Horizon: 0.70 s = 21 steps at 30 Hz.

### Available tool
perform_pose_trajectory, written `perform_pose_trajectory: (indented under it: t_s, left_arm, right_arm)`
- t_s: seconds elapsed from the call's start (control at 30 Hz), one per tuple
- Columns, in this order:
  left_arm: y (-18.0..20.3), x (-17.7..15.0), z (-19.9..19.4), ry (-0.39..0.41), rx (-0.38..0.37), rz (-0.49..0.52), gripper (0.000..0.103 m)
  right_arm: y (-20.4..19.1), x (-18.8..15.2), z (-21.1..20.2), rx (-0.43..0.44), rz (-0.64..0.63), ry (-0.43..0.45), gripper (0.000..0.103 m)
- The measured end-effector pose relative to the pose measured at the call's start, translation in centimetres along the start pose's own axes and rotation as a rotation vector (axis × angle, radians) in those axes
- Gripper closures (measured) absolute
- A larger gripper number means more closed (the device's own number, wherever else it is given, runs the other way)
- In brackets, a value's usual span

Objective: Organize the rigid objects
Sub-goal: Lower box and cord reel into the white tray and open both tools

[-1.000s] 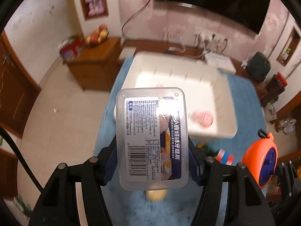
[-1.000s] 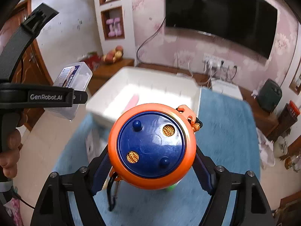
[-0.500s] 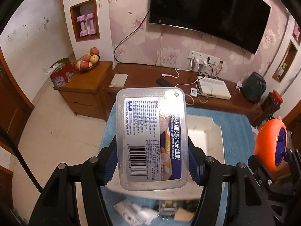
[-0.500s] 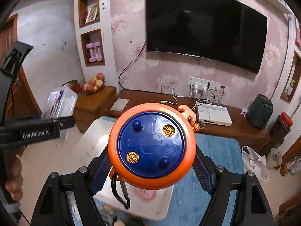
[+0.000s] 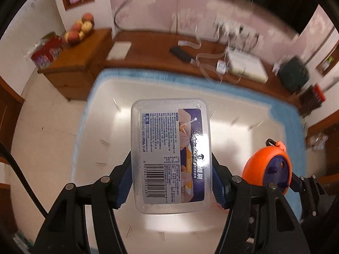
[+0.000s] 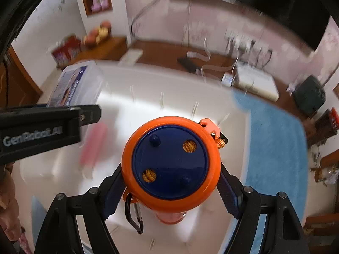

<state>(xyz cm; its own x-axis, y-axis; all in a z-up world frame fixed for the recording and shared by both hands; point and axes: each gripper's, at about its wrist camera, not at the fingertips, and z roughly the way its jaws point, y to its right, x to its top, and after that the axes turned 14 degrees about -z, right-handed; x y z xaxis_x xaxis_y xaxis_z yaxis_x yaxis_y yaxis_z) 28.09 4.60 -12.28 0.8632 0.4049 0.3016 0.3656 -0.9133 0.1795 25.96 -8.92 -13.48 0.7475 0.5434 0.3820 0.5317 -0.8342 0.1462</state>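
Observation:
My left gripper (image 5: pixel 171 182) is shut on a clear plastic box (image 5: pixel 171 154) with a blue label and barcode, held above the white bin (image 5: pixel 110 139). My right gripper (image 6: pixel 171 188) is shut on an orange and blue cord reel (image 6: pixel 171 163) with a black carabiner (image 6: pixel 134 216), also above the white bin (image 6: pixel 211 228). The reel shows at the right of the left wrist view (image 5: pixel 267 167), and the box at the left of the right wrist view (image 6: pixel 74 86). A pink object (image 6: pixel 93 146) lies in the bin.
The bin rests on a blue cloth (image 6: pixel 277 148). Behind stands a wooden TV cabinet (image 5: pixel 148 48) with a fruit bowl (image 5: pixel 79 29), a red package (image 5: pixel 45 51), cables and a white router (image 5: pixel 245 65). White tiled floor (image 5: pixel 40 122) lies to the left.
Both grippers have tilted down and moved over the bin, which now fills the view under them. The box and the reel stay gripped.

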Motion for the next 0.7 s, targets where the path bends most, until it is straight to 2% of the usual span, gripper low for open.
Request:
perform_pose_trajectory:
  t_s: [0.17, 0.23, 0.3, 0.37, 0.43, 0.6, 0.7]
  left_arm:
    - [0.0, -1.1, 4.7, -0.121, 0.020, 0.022, 0.036]
    - [0.2, -1.4, 5.5, -0.141, 0.024, 0.040, 0.036]
    - [0.4, -1.6, 5.2, -0.107, 0.048, 0.046, 0.036]
    - [0.4, -1.5, 5.0, -0.125, 0.035, 0.037, 0.032]
    - [0.2, -1.4, 4.7, -0.144, 0.014, 0.019, 0.024]
    - [-0.6, -1.4, 2.8, -0.108, 0.022, 0.020, 0.007]
    - [-1.3, -1.5, 0.9, -0.095, 0.008, 0.009, 0.006]
  right_arm:
    - [-0.3, -0.3, 2.8, 0.037, 0.008, -0.090, 0.022]
    - [-0.7, -0.4, 3.3, 0.003, -0.016, -0.097, 0.022]
    - [-0.9, -0.2, 3.5, -0.010, -0.039, -0.097, 0.022]
    - [-1.1, -0.1, 3.6, -0.009, -0.056, -0.098, 0.022]
    - [-1.2, -0.2, 3.2, 0.010, -0.050, -0.084, 0.022]
    - [-1.8, -0.5, 0.2, 0.032, -0.048, 0.019, 0.021]
    - [-2.2, -0.8, -1.8, 0.023, -0.070, 0.055, 0.021]
